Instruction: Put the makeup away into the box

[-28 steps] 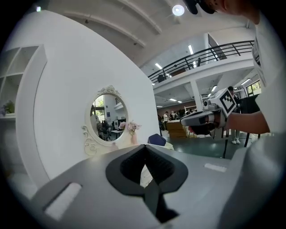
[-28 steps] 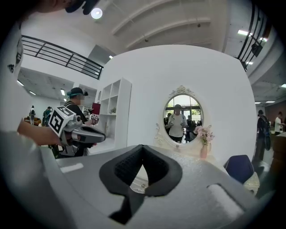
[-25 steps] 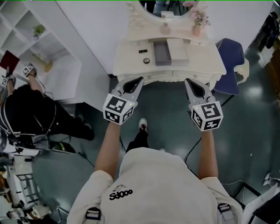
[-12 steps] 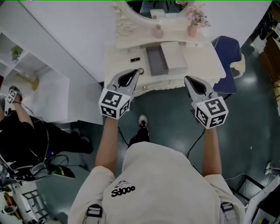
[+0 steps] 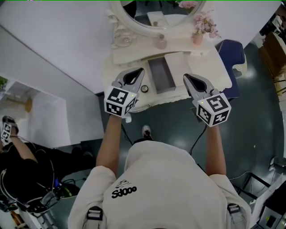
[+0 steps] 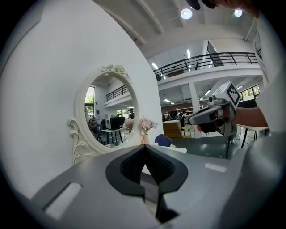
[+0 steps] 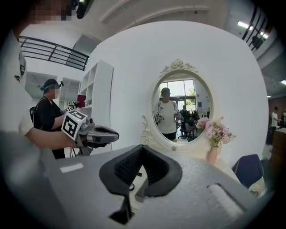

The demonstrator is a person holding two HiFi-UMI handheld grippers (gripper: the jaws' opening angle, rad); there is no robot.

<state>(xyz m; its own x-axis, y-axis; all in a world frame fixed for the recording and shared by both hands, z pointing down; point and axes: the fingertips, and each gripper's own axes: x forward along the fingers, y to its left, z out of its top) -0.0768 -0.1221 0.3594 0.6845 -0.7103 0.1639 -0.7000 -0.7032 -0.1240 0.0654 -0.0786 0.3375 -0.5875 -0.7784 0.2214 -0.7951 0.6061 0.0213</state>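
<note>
White ornate worktop [image 5: 210, 67] stands against the wall in the head view; grey open box [image 5: 160, 76] sits on its middle, pale lid [image 5: 182, 63] just beside it on the right; one small round dark makeup item [image 5: 144, 88] lies on the worktop left of the box, outside it; left gripper [image 5: 141, 70] over the worktop's left front, fingers closed, empty, tip near that item; right gripper [image 5: 184, 76] over the right front, fingers closed, empty; oval mirror [image 5: 156, 13] behind; pink flowers [image 5: 204, 22] at back right; blue chair [image 5: 232, 51] right of the worktop.

Left gripper view: fingers [image 6: 154, 166] pressed together, nothing between them; mirror, flowers and right gripper ahead.

Right gripper view: fingers [image 7: 154, 169] together at the tips, holding nothing; small dark makeup bits on the worktop show through the gap below, too small to name; mirror, flowers, left gripper, white shelf unit [image 7: 99, 96] and a person in black [image 7: 47, 114] at left.
</note>
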